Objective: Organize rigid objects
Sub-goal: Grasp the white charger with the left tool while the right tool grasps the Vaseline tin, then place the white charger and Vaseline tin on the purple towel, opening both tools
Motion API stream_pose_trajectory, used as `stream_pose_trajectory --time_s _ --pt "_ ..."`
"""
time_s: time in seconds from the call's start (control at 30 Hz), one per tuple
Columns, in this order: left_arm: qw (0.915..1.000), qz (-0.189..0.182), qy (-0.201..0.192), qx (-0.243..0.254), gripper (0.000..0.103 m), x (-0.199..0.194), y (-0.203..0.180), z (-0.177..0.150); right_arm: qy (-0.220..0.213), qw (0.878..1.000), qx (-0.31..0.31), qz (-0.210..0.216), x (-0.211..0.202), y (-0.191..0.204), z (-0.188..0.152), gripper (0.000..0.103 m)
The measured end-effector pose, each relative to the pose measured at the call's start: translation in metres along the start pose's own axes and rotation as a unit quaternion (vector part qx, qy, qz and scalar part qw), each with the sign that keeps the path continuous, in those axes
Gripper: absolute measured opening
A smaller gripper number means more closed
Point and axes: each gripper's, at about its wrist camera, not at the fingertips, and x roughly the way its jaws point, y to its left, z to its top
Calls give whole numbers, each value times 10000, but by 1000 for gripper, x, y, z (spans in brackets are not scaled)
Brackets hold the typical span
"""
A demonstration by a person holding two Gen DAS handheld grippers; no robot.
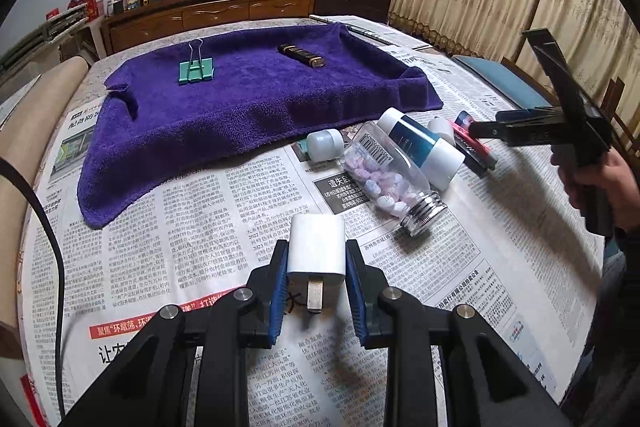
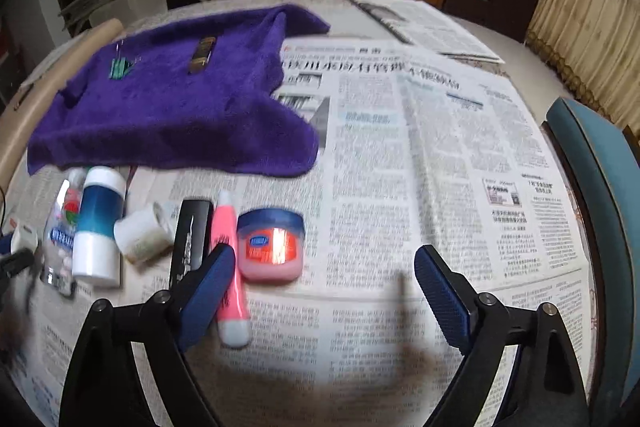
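Roughly, big to small:
Tabletop [image 1: 460, 307]: covered w/ newspaper; everything sits on it.
Purple towel [image 1: 256, 99]: spread at far side, looks like the sorting spot; green binder clip [image 1: 195, 71] and dark lighter [image 1: 301, 55] lie on it, well apart.
Left hand-held gripper [image 1: 317, 267]: pinching white charger plug [image 1: 317, 247] by its flat sides, prongs toward camera, near side of tabletop, short of the towel.
Right hand-held gripper [image 2: 325, 301]: fingers spread, nothing between them; hovers just beside pink tube [image 2: 230, 275] and pink-lidded jar [image 2: 271, 247]. View blurred.
Loose pile: pill bottle [image 1: 394, 183], blue/white bottle [image 1: 420, 147], small white cap [image 1: 325, 145], black stick [image 2: 190, 239], all crowded together near towel's edge.
Step, by judgement: carry plug to towel.
How to do well: keep squeeze even on flat sides, lift clear of towel's raised fold, pick bare patch between clip and lighter, lower till it rests, then release.
Risk: smooth plastic may slip if tilted.
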Motion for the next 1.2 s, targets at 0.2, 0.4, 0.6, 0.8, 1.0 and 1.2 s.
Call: stream_pose_trajectory --time_s 0.2,0.4,0.6,0.8,1.0,1.2 --pt "9999 -51 -8 -109 26 0 5 0 65 9998 155 -103 9 -7 5 90" --pt "9995 202 38 -251 26 3 11 -1 -3 9999 68 -119 15 2 4 81" --pt "9990 274 74 -334 26 4 14 0 -139 9998 60 108 10 13 2 36" --pt "9985 289 -63 -453 26 -4 20 1 -68 9998 102 136 6 17 2 37" --pt "9978 302 -176 -567 26 -14 26 7 -193 9994 149 256 -9 18 10 37" --pt "9974 341 -203 -600 26 -21 31 23 -290 9986 95 438 -20 25 24 37"
